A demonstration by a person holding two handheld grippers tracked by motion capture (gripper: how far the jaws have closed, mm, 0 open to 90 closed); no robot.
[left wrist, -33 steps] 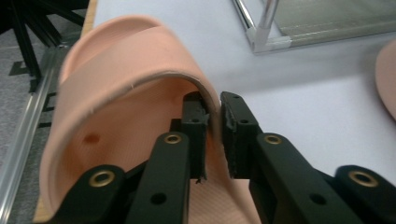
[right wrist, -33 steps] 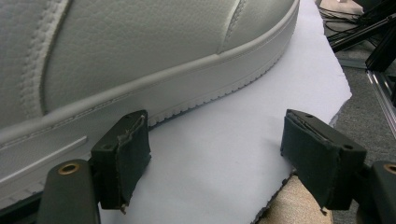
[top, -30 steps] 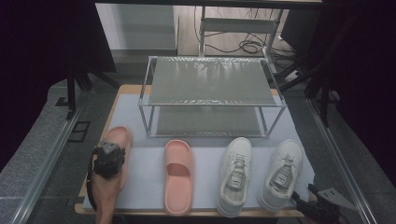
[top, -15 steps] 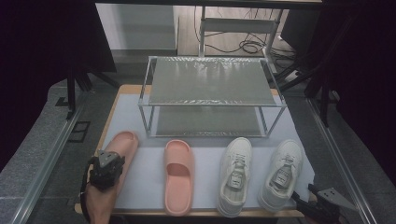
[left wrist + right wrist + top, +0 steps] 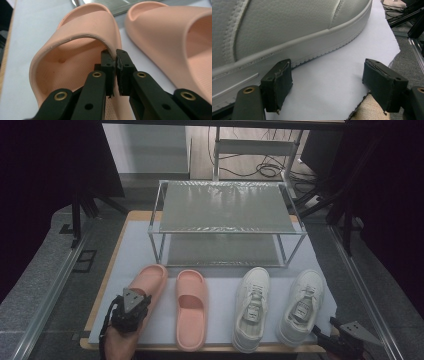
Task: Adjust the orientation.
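Your left hand-held gripper [image 5: 116,65], clamped on the pink slipper's strap [image 5: 82,32], has swung its toe toward 1 o'clock; the right hand-held gripper [image 5: 327,85] gapes empty.

Pink slide [image 5: 148,285] pinched at its strap edge in my left gripper [image 5: 115,65], toe angled toward the rack, beside its mate [image 5: 190,307].

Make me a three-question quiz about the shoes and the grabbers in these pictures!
1. Where is the rack? A behind the shoes; B on top of them; C left of them.
2. How many pink slides are there? A one; B two; C four.
3. What is the left gripper doing? A hanging open; B pinching a white sneaker; C pinching the left slide.

Answers: 1 A, the rack stands farther back on the white mat. 2 B, the left slide and the right slide lie side by side. 3 C, its jaws clamp the slide's strap edge.
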